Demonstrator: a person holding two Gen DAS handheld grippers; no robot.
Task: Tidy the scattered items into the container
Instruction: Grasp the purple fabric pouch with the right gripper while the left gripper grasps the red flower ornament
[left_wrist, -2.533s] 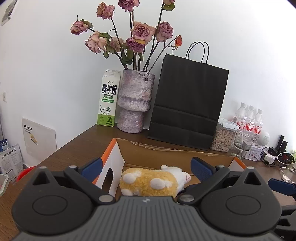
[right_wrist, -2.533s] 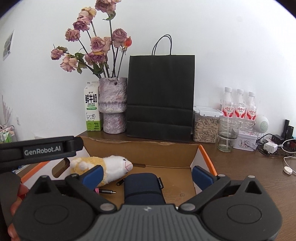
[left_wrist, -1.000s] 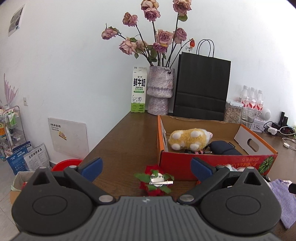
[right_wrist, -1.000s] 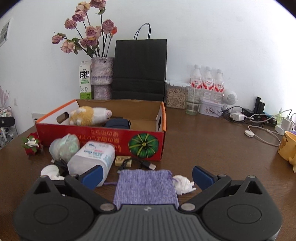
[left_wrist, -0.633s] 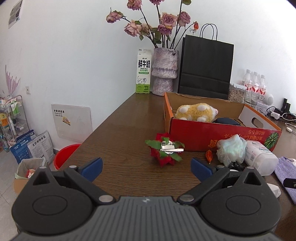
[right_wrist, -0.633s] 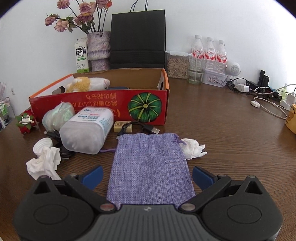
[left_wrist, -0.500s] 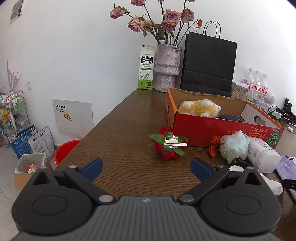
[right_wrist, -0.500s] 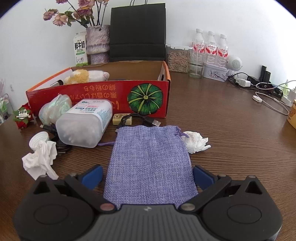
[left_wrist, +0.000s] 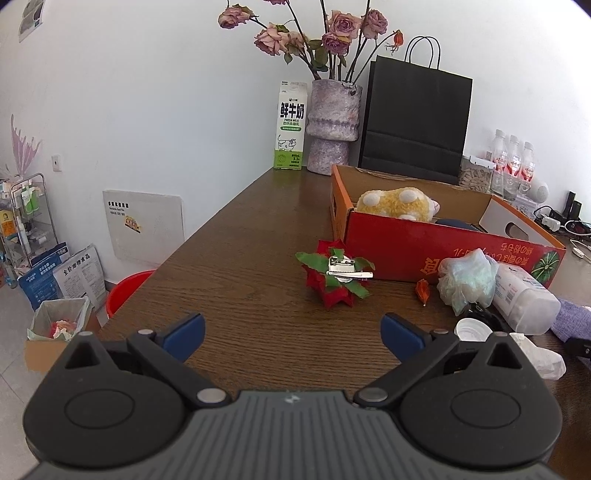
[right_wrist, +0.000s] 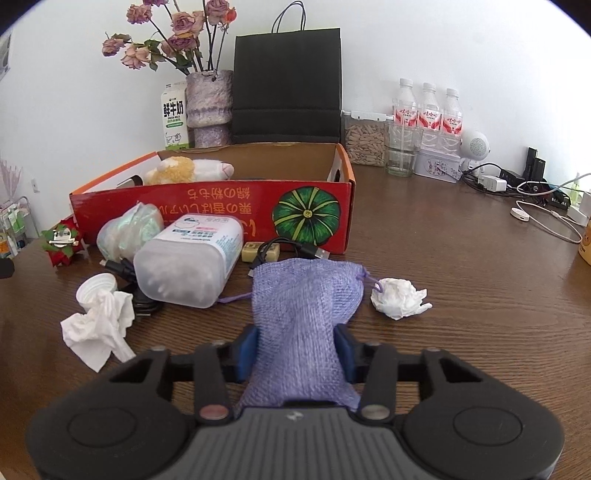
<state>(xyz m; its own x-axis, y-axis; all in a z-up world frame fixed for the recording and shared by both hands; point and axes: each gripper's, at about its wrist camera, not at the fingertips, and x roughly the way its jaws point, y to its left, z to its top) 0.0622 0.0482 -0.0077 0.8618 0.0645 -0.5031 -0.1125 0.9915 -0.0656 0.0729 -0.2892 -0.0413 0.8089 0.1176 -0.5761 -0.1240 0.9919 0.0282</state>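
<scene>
Fingers of the left gripper (left_wrist: 291, 334) stand spread wide over bare table (left_wrist: 236, 258), nothing between them; the red flower clip (left_wrist: 337, 272) lies ahead, just beside the red box (left_wrist: 443, 251), probably its next target.

The right gripper (right_wrist: 297, 352) is closing, pads bunching the purple pouch (right_wrist: 306, 295) for lifting into that box (right_wrist: 221, 206).
</scene>
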